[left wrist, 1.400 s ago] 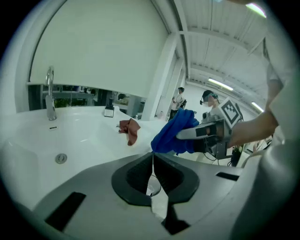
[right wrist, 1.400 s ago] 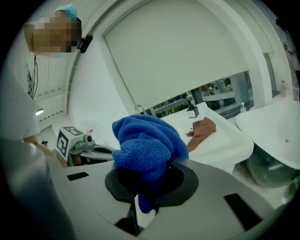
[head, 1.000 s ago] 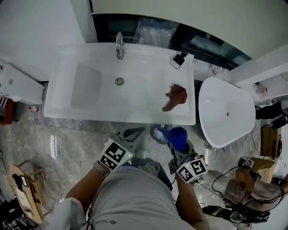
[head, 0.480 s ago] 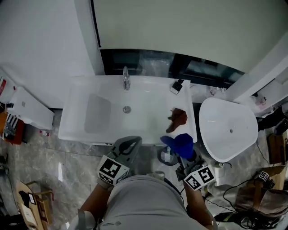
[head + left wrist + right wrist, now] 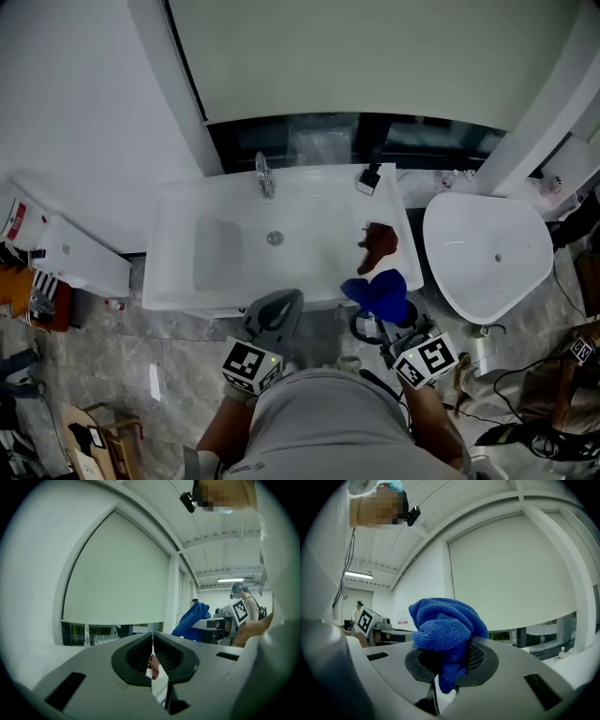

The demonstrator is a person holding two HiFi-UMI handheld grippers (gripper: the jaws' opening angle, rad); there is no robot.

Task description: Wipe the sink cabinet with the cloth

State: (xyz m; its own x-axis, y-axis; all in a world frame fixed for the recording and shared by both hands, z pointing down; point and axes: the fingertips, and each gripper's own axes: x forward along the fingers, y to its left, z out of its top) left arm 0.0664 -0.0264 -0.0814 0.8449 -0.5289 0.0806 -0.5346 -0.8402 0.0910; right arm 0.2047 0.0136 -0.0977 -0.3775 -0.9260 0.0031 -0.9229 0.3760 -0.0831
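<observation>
The white sink cabinet (image 5: pixel 178 281) lies in the middle of the head view, with a chrome tap (image 5: pixel 265 175) at its back. A bunched blue cloth (image 5: pixel 380 292) hangs over the cabinet's front right corner, and my right gripper (image 5: pixel 382 309) is shut on it. In the right gripper view the blue cloth (image 5: pixel 443 630) bulges up from between the jaws of that gripper (image 5: pixel 449 660). My left gripper (image 5: pixel 284 302) is at the cabinet's front edge, left of the cloth. Its jaws (image 5: pixel 153 641) stand shut with nothing in them.
A brown rag (image 5: pixel 379 244) lies on the sink top at the right, and a small dark-capped bottle (image 5: pixel 368 178) stands at the back right corner. A white oval toilet (image 5: pixel 487 253) stands right of the cabinet. Grey marble floor (image 5: pixel 169 366) lies in front. Clutter lies along both sides.
The head view has drawn back and the sink now sits lower in it. Both grippers have risen to the cabinet's front edge, the right one carrying the blue cloth.
</observation>
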